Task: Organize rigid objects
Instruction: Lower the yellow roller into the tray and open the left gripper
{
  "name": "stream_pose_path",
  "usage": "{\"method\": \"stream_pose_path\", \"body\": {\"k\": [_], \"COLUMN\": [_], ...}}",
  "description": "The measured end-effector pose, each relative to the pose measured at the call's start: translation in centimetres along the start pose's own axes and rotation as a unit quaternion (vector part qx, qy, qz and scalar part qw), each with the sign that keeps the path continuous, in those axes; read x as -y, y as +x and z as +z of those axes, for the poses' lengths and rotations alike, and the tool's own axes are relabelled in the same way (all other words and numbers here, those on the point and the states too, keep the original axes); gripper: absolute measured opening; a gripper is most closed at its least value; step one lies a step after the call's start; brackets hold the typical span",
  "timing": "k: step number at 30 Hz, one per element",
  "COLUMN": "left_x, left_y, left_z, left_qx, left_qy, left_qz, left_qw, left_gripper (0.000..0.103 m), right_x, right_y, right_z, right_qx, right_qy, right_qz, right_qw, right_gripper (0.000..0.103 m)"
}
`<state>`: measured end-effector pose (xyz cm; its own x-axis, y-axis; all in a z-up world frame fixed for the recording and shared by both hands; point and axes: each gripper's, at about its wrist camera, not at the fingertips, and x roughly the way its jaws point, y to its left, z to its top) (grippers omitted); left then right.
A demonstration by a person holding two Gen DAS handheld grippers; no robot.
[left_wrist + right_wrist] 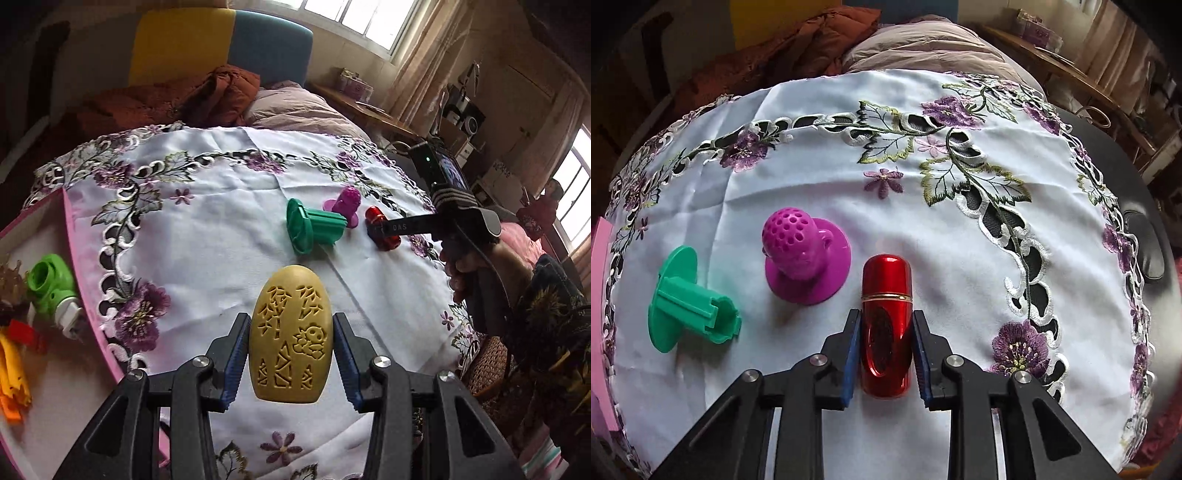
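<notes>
Egg (291, 332), yellow and carved, pinched on both sides by the blue pads of the left gripper (291, 354) and carried clear above the cloth (229, 236). Seen only from the left wrist; nowhere in the right-wrist view.

Capsule (886, 295), glossy red with a gold band, lying flat on the cloth, its near half squeezed between the pads of the right gripper (886, 350), rounded cap pointing away. Pads against both flanks from the right wrist; from the left wrist, only one black finger across the capsule, so grip not readable there.

Just left of the capsule in the right-wrist view: purple piece (805, 258), a dimpled dome upright on a round base. Further left, apart from it: green spool (690, 299), tipped on its side, disc end to the left, hollow end facing the camera.

Shown by the left wrist alone: pink-edged box (92, 258) at the cloth's left border, holding a bright green toy (50, 284) and orange and yellow bits, too blurred to name. Also the hand (461, 269) gripping the right gripper's handle, at right.

Beyond the cloth in both views: pale pillow (295, 107) and rust blanket (221, 92).
</notes>
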<state>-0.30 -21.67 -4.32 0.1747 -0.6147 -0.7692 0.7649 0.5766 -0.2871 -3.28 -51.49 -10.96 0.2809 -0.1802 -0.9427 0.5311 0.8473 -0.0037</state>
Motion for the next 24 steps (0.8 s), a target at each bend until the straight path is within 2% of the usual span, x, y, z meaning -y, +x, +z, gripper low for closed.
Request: {"method": "stream_pose_path", "body": {"k": [7, 12, 15, 18, 22, 24], "left_x": [-4.4, -9.0, -11.7, -13.8, -15.0, -15.3], "left_y": [-3.9, -6.2, -7.0, -7.2, -5.8, -4.9], "left_z": [-1.3, -3.1, -4.3, -5.4, -5.7, -5.4], "left_qx": [0.032, 0.039, 0.031, 0.015, -0.021, -0.025], "left_qy": [-0.058, -0.114, -0.151, -0.178, -0.19, -0.193], "left_qz": [0.041, 0.083, 0.109, 0.12, 0.137, 0.137], "left_qw": [0.997, 0.9892, 0.9821, 0.9765, 0.972, 0.9713], "left_gripper": [0.044, 0.044, 0.044, 0.044, 0.044, 0.044], "right_x": [-0.4, -0.9, -0.9, -0.9, -0.9, -0.8], "right_y": [-0.2, -0.4, -0.5, -0.4, -0.5, -0.5], "right_z": [-0.3, -0.5, -0.6, -0.5, -0.5, -0.4], "right_qx": [0.01, 0.014, 0.015, 0.015, 0.015, 0.015], "right_qy": [-0.016, -0.031, -0.031, -0.032, -0.029, -0.028], "right_qz": [-0.01, -0.019, -0.019, -0.019, -0.017, -0.017], "right_qw": [1.0, 0.999, 0.999, 0.999, 0.999, 0.999], "right_gripper": [0.026, 0.026, 0.026, 0.026, 0.026, 0.026]}}
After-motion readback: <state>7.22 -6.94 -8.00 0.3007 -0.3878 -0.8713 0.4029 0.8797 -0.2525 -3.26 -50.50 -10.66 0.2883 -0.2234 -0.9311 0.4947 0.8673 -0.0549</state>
